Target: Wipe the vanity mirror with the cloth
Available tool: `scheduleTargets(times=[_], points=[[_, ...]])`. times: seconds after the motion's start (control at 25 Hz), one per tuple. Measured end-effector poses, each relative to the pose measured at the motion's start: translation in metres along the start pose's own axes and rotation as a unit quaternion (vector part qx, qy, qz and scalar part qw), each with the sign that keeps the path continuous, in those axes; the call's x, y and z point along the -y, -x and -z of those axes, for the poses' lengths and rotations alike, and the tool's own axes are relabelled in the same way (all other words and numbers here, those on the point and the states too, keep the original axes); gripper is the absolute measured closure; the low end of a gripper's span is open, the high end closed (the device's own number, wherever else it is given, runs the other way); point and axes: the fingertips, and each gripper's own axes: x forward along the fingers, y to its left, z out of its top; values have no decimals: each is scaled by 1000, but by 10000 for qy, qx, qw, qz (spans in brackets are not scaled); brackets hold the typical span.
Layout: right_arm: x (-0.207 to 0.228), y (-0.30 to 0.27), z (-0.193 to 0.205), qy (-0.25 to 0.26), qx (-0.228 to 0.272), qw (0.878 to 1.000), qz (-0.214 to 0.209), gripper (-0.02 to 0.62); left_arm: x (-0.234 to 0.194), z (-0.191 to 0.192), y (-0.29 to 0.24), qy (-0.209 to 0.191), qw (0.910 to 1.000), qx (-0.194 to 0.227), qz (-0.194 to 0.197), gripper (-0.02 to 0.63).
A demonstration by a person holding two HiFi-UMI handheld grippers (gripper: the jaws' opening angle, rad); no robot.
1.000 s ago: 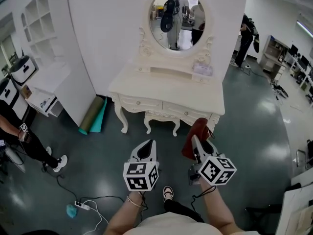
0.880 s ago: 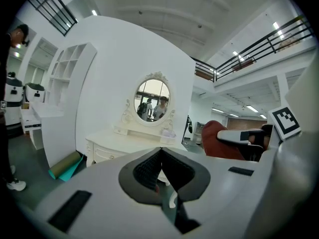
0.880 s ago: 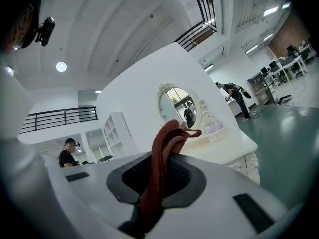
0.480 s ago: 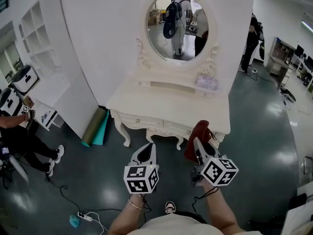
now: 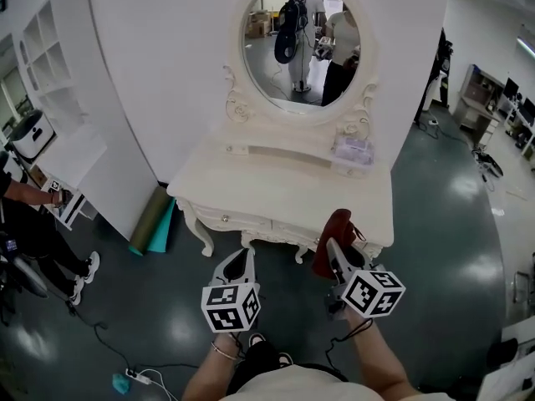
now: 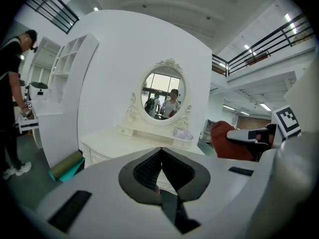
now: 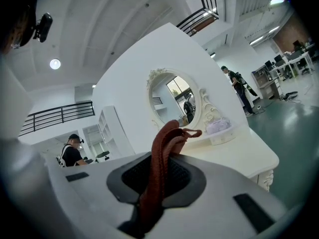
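Grippers, head view: left gripper (image 5: 242, 257), pale plastic, jaws together, nothing held that I can see. Right gripper (image 5: 336, 247) is clamped on the cloth (image 5: 333, 224), which is rust-red, soft and bunched. Vanity mirror (image 5: 301, 44), oval in a carved cream frame, stands at the back of the cream dressing table (image 5: 251, 186), well apart from the cloth. Rolled mat (image 5: 153, 221), olive and teal, lies on the floor left of the table.

Left gripper view: ribbed black pads (image 6: 148, 169) meet, empty.

Right gripper view: I log the cloth standing folded between the pads, its loop crossing the mirror's lower edge.
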Motion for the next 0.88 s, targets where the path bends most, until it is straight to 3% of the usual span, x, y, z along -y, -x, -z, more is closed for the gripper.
scheduleTargets(times=[0.32, 0.68, 0.88], points=[[21, -53, -18, 55, 102, 9999, 100, 532, -12, -31, -68, -103, 9996, 119, 234, 595], [25, -165, -71, -36, 444, 9989, 138, 532, -50, -116, -167, -354, 9971, 437, 522, 595], [20, -234, -89, -122, 529, 9985, 48, 532, -80, -148, -221, -413, 9966, 414, 585, 595]])
